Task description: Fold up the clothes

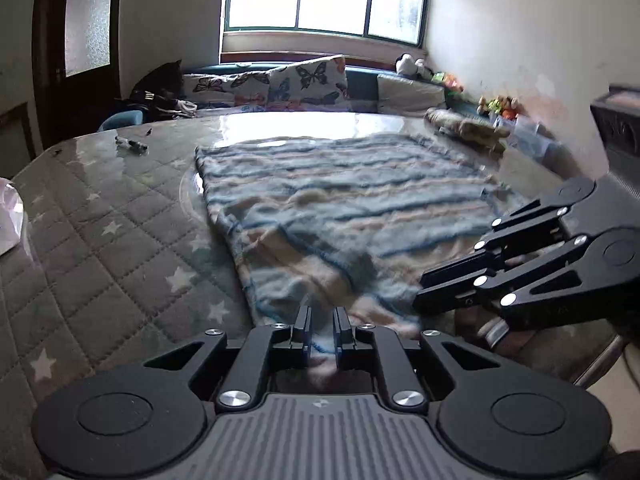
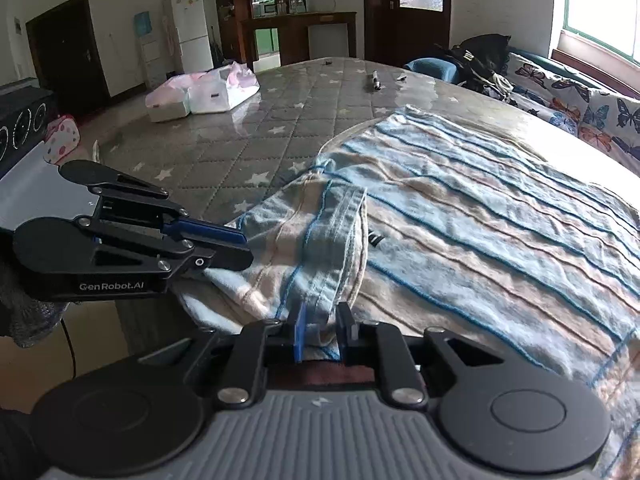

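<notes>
I am pinching the near hem of the blue-and-beige striped fabric garment (image 2: 460, 208) in both my left claw (image 1: 322, 322) and right claw (image 2: 324, 330), the cloth stretching away toward the frame's top across the grey star-quilted desk (image 2: 224, 148).

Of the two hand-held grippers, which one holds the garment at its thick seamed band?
The right hand-held gripper: its pads pinch the seamed band of the striped garment. The left hand-held gripper grips the plain edge instead.

A white plastic bag (image 2: 204, 90) lies on the star-quilted table cover (image 2: 240, 136) near butterfly cushions (image 1: 276, 82).
</notes>
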Demonstrator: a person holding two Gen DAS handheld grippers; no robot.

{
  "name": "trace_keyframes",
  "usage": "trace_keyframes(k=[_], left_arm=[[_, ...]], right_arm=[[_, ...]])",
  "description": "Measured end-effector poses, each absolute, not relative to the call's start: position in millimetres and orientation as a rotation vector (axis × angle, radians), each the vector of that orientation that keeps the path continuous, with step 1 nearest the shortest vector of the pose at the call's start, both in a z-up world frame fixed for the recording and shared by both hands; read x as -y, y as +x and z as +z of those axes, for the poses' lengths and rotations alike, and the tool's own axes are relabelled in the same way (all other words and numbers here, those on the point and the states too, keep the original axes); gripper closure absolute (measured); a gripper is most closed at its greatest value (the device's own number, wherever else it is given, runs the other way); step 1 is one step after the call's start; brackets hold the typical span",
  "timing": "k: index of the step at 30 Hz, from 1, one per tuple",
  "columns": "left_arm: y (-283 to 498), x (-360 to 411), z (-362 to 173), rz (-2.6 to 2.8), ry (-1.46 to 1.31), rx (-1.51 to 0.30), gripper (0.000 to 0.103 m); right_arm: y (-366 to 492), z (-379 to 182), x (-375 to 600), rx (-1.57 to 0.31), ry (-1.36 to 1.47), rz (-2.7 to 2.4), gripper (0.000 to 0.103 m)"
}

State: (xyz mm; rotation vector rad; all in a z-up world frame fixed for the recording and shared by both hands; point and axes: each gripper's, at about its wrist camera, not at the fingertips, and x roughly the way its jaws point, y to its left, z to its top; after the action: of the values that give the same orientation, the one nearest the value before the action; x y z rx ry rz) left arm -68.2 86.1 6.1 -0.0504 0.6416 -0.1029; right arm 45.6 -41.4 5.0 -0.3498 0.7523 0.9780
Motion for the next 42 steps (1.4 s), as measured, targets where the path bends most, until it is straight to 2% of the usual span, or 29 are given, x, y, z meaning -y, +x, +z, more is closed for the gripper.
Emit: trace_keyframes(k=[8, 17, 26, 28, 30, 35, 42], left_arm=[[-52.4, -106.4, 12.9, -0.011, -0.082, -0.625, 0.091], [-30.9, -107.2, 16.1, -0.016, -0.074, -0.608, 0.091], [7.6, -87.3, 1.7, -0.08, -0.048, -0.658, 0.091], [9.4, -83.7, -3.1, -0.089, -0.04, -0.673, 0.09], [8.9, -82.5, -3.9, -0.087, -0.036, -0.674, 0.09], [-2.4, -79.8, 4.3, -0.12, -0.019, -0.674, 0.089], [-40.4, -66.8, 18.6, -0.224, 0.069, -0.682, 0.081]], right_arm=[[67.2, 16.0, 21.6, -0.714, -0.286, 0.996, 0.087], [70.6, -1.0, 3.4, -0.758, -0.342, 0.993, 0.087], [68.9, 13.2, 60.5, -0.735, -0.323, 0.893, 0.085], [73.8, 16.1, 80.1, -0.737, -0.313, 0.837, 0.078], [80.0, 17.3, 100.0, -0.739, -0.301, 0.773, 0.076], [102.7, 18.7, 148.8, -0.74, -0.26, 0.615, 0.075], [145.4, 12.2, 181.1, -0.734, -0.206, 0.5, 0.076]])
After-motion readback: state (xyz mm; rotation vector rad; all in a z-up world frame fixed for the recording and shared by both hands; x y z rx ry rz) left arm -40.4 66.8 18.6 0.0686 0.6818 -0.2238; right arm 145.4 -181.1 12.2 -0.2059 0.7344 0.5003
